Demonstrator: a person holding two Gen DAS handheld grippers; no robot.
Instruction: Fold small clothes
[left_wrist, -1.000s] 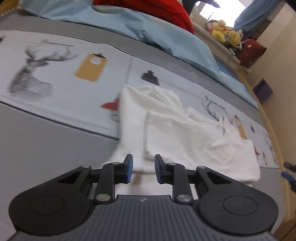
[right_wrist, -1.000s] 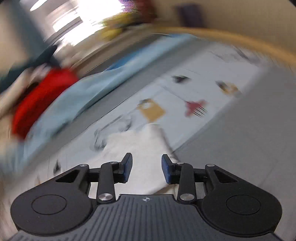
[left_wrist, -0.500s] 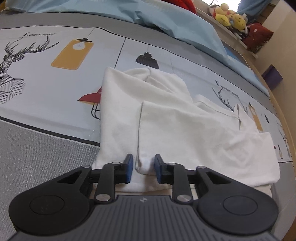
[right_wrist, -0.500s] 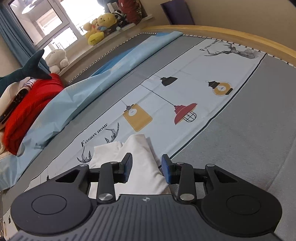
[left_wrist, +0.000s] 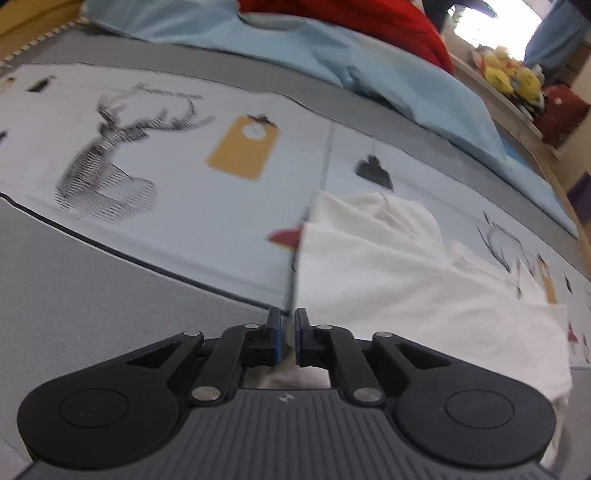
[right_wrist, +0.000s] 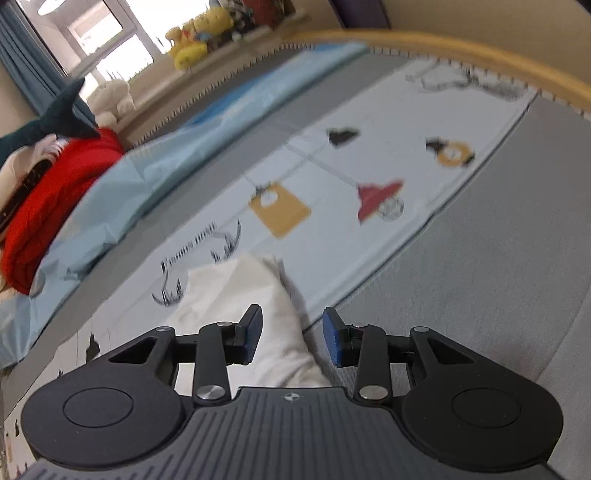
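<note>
A small white garment (left_wrist: 399, 280) lies partly folded on the printed bedsheet (left_wrist: 184, 206). My left gripper (left_wrist: 289, 332) is shut on the garment's near left edge, and that edge rises taut from the pads (left_wrist: 275, 334). In the right wrist view the other end of the white garment (right_wrist: 255, 302) lies between and ahead of the fingers. My right gripper (right_wrist: 291, 341) is open, its blue pads (right_wrist: 332, 343) on either side of the cloth without pinching it.
A light blue blanket (left_wrist: 369, 66) and a red cushion (left_wrist: 362, 18) lie at the far side of the bed. Stuffed toys (right_wrist: 195, 37) sit on the windowsill. The wooden bed rim (right_wrist: 480, 55) curves along the right. Grey mattress cover (right_wrist: 498, 258) lies near me.
My left gripper has closed on the garment's near edge and lifted it. My right gripper stays open over the other end; the view has shifted slightly.
</note>
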